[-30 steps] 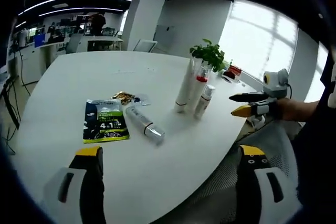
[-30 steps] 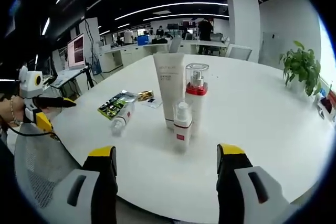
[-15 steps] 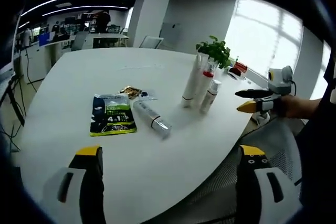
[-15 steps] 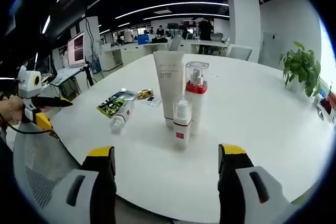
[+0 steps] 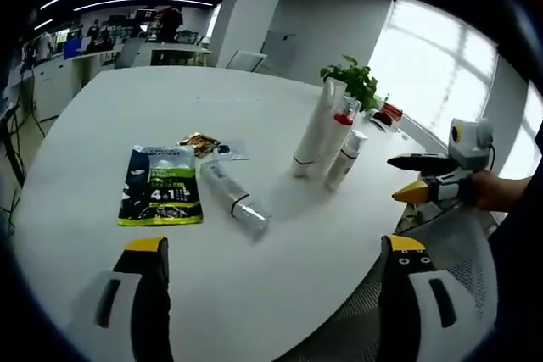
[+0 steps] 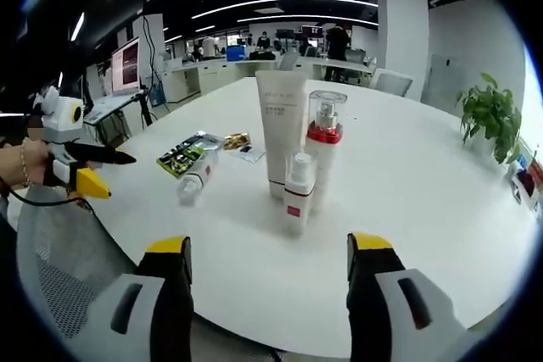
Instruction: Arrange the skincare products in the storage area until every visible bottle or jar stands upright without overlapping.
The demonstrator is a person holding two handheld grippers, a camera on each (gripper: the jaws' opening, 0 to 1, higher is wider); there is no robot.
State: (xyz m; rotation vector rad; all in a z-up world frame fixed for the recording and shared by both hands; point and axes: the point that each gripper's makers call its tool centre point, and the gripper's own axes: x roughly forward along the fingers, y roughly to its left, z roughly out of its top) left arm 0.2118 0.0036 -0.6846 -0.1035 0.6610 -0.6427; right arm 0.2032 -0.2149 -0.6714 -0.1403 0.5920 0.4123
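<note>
Both my grippers hang wide open off the white table's (image 6: 441,209) edge, left gripper (image 5: 270,294) and right gripper (image 6: 267,294) holding nothing. White tube (image 6: 282,131), red-collared pump bottle (image 6: 321,152) and small bottle (image 6: 298,195) stand upright, clustered. One clear bottle (image 5: 234,199) lies flat beside the green sachet (image 5: 161,197).

Bright open office (image 6: 254,40), white pillar (image 5: 246,6)

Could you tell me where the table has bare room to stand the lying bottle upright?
Bare tabletop lies right of the upright trio in the right gripper view, and between the lying bottle and the tall tube. It is crowded around the green sachet and small packets beside the bottle.
</note>
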